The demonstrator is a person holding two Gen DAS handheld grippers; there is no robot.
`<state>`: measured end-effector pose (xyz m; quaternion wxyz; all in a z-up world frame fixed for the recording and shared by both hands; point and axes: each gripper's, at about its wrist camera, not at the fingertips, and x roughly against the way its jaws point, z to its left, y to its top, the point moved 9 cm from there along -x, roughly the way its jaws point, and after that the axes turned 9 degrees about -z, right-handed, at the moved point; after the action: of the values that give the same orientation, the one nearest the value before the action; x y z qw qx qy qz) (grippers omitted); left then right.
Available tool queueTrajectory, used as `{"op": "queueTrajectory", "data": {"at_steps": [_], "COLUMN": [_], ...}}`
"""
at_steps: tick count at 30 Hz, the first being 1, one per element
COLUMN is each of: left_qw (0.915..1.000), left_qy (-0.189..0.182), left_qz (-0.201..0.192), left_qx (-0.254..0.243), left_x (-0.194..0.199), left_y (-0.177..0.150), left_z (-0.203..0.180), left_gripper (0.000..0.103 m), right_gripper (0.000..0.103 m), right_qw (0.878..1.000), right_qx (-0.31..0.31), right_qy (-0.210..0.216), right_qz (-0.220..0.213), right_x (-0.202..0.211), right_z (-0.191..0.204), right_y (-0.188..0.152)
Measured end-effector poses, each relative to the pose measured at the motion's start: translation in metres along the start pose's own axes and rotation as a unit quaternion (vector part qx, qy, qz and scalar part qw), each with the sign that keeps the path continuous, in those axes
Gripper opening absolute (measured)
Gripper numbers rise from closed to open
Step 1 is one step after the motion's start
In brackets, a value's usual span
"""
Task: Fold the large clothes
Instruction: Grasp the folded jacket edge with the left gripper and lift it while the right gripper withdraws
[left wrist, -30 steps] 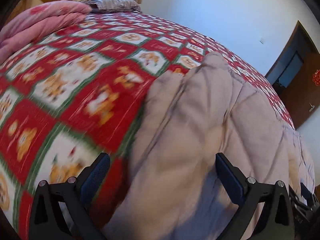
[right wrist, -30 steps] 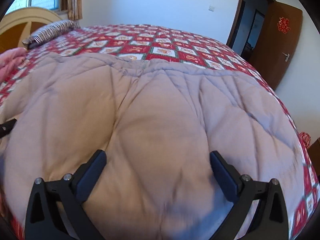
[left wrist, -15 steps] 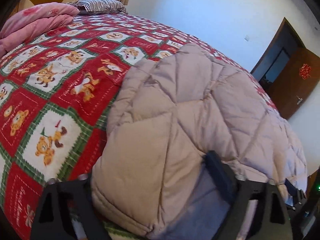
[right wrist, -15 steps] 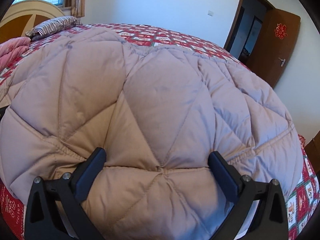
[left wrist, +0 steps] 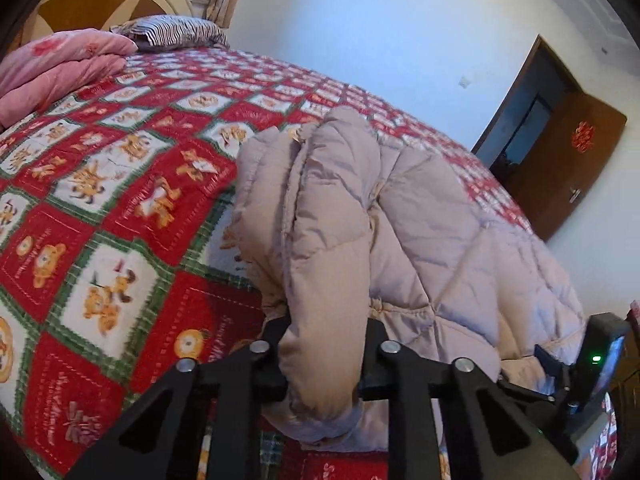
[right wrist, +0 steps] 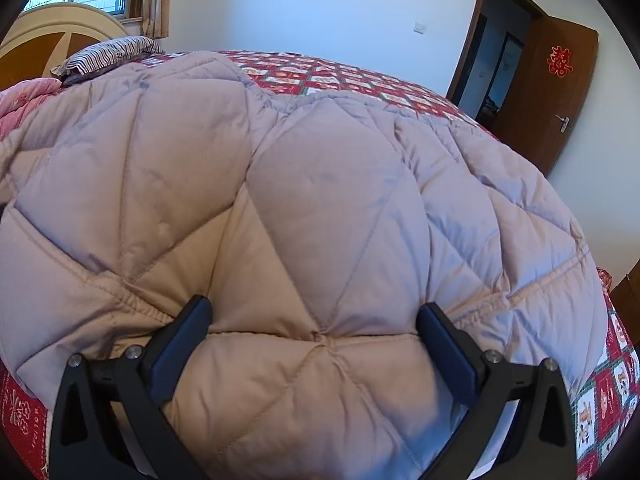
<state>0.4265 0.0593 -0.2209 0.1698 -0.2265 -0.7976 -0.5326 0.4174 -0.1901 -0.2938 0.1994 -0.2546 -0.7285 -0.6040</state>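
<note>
A beige quilted down coat point(left wrist: 420, 232) lies on the bed with the red cartoon-check cover point(left wrist: 120, 200). My left gripper point(left wrist: 324, 356) is shut on the coat's near left edge, a thick fold bunched between its jaws. In the right wrist view the coat point(right wrist: 320, 184) fills most of the frame. My right gripper point(right wrist: 316, 340) is open, its jaws wide apart with the coat's near hem lying between them. The right gripper also shows at the lower right of the left wrist view point(left wrist: 576, 364).
A pink folded quilt point(left wrist: 52, 68) and a striped pillow point(left wrist: 176, 34) lie by the headboard point(left wrist: 104, 4). A brown open door point(right wrist: 548, 92) stands at the far right. White wall point(right wrist: 320, 4) lies beyond the bed.
My left gripper has closed from open onto the coat's edge and gathered it into a fold. The right gripper has stayed open over the hem.
</note>
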Motion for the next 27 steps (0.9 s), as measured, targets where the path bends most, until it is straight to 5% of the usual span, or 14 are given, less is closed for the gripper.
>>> {"op": "queueTrajectory", "data": {"at_steps": [11,17,20,23,27], "left_qw": [0.9974,0.9968,0.9973,0.9960,0.9924], "left_qy": [-0.050,-0.040,-0.025,-0.019,-0.028], "left_qz": [-0.016,-0.034,-0.053,-0.083,-0.117], "left_qx": [0.050,0.060,0.044,0.026,-0.025], "left_x": [0.042,0.076,0.096,0.121,0.141], "left_y": [-0.004,0.011,0.028,0.052,0.072], "left_z": [0.042,0.076,0.090,0.092,0.051], "left_gripper": [0.016,0.016,0.015,0.015,0.015], "right_gripper": [0.103,0.103,0.103,0.103,0.103], "right_qw": [0.999,0.999,0.999,0.994,0.991], "right_qx": [0.036,0.042,0.042,0.038,-0.016], "right_qy": [-0.032,-0.025,0.014,0.096,0.117], "right_qz": [-0.001,-0.005,-0.012,-0.025,-0.065], "right_x": [0.015,0.039,0.058,0.086,0.115], "right_z": [0.017,0.049,0.078,0.095,0.057], "right_y": [-0.005,-0.011,-0.013,-0.009,0.008]}}
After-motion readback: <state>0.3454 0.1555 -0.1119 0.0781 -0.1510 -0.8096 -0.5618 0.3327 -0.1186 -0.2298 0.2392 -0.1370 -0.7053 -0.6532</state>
